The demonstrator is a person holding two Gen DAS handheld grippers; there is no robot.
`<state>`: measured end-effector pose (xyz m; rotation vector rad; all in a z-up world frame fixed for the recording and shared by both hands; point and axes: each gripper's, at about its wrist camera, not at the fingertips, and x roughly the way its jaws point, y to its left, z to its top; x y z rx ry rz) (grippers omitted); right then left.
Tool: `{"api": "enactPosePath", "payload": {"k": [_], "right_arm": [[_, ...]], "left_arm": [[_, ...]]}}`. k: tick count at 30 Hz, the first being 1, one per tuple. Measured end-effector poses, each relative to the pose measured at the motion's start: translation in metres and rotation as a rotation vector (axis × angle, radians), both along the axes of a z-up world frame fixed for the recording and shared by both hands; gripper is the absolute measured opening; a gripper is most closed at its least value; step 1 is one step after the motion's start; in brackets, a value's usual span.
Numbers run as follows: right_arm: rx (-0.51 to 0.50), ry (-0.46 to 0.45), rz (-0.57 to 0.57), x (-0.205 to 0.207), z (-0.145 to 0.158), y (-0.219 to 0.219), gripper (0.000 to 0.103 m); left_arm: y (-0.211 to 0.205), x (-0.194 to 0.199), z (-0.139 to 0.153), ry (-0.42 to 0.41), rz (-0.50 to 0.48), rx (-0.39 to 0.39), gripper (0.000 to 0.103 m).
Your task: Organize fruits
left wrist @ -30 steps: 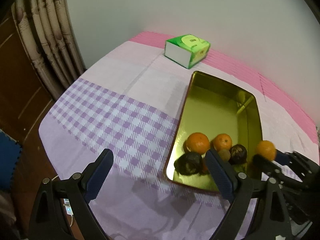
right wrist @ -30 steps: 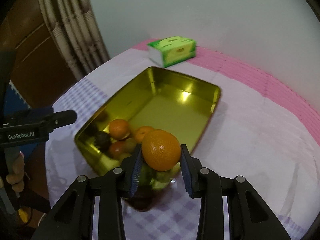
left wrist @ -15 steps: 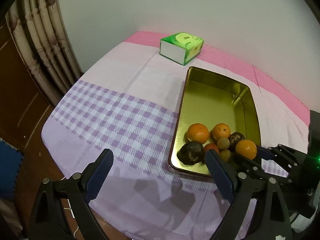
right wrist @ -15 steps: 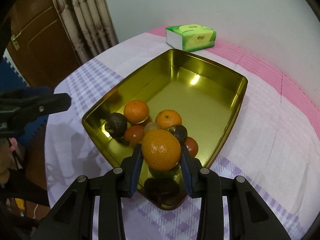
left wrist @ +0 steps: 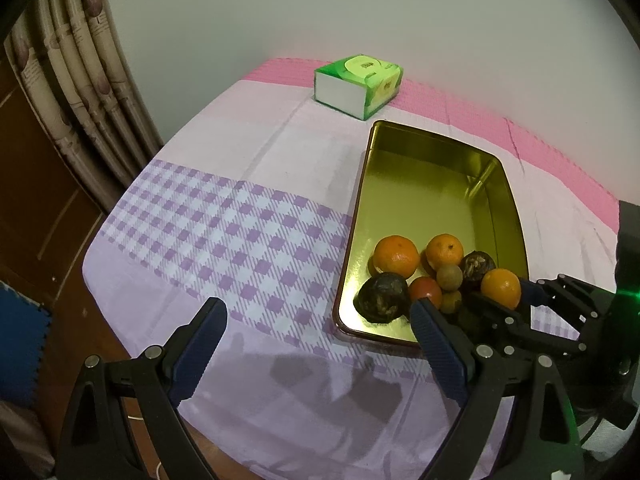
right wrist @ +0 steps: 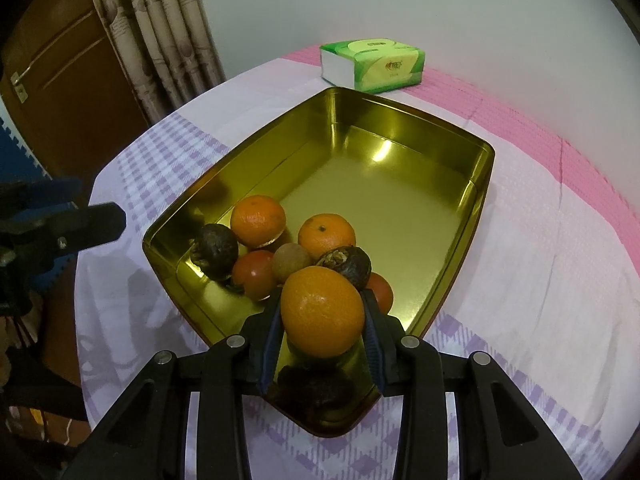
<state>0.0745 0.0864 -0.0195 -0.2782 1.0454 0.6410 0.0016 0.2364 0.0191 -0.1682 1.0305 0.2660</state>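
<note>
A round orange mandarin is clamped in the right hand-held gripper above the shiny gold metal tray; the left hand-held gripper is held apart, empty. If released high, piled fruit could be scattered.

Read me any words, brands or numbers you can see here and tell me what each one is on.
Tissue pack: there is red lettering on its front face and small print on its green top, both too blurred to read.
Gold tray: no lettering shows.
Orange held in the right gripper: no sticker or label shows.
Left gripper: no marking shows.
</note>
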Motion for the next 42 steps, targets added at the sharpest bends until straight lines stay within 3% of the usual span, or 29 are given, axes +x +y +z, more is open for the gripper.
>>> {"api": "enactPosePath", "payload": {"k": [2, 6, 9, 14, 19, 29, 42], "right_arm": [[0.003, 0.001, -0.004, 0.001, 0.001, -0.001, 0.041], [0.017, -0.004, -0.014, -0.001, 0.004, -0.003, 0.056], [0.022, -0.013, -0.018, -0.004, 0.009, -0.003, 0.060], [0.029, -0.042, -0.024, -0.012, 0.020, -0.007, 0.082], [0.041, -0.044, -0.064, -0.022, 0.026, -0.024, 0.093], [-0.004, -0.033, -0.105, -0.031, 0.022, -0.036, 0.103], [-0.038, -0.029, -0.090, -0.031, 0.017, -0.028, 0.103]], "left_arm": [[0.000, 0.000, 0.000, 0.000, 0.000, -0.002, 0.091], [-0.001, 0.000, -0.002, -0.002, -0.001, -0.012, 0.091], [-0.002, 0.000, -0.002, -0.003, -0.005, -0.013, 0.091], [-0.006, 0.001, -0.003, -0.002, -0.020, 0.000, 0.091], [-0.011, 0.001, -0.005, 0.007, -0.033, 0.015, 0.091], [-0.020, -0.002, -0.004, 0.005, -0.049, 0.051, 0.091], [-0.024, -0.002, -0.006, 0.015, -0.061, 0.057, 0.091]]}}
